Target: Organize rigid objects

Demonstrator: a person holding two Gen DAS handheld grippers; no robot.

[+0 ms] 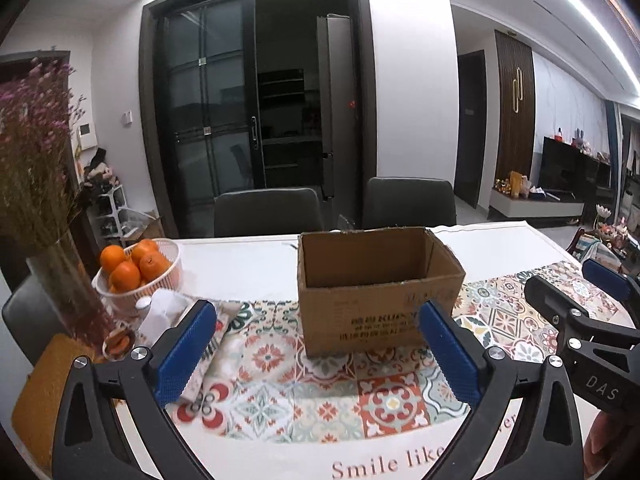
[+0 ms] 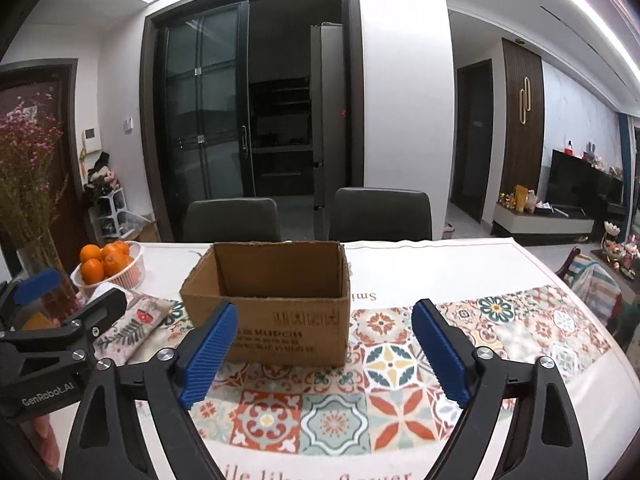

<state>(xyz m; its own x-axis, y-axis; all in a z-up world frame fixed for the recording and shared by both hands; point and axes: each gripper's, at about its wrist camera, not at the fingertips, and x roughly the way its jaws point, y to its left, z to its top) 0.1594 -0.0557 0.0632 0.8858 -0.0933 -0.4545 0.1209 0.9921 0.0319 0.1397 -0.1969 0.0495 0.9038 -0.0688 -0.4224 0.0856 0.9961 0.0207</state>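
An open cardboard box [image 1: 376, 288] stands upright on the patterned tablecloth [image 1: 320, 392]; it also shows in the right wrist view [image 2: 272, 300]. Its inside bottom is hidden. My left gripper [image 1: 316, 344] is open and empty, held in front of the box. My right gripper [image 2: 324, 344] is open and empty, also in front of the box, to the right of the left one. A white bottle [image 1: 160, 312] and a folded patterned cloth [image 2: 132, 324] lie left of the box.
A white bowl of oranges [image 1: 136, 272] and a glass vase of dried flowers [image 1: 64, 292] stand at the table's left. Two dark chairs [image 1: 268, 212] sit behind the far edge. The right gripper's side shows in the left wrist view [image 1: 580, 320].
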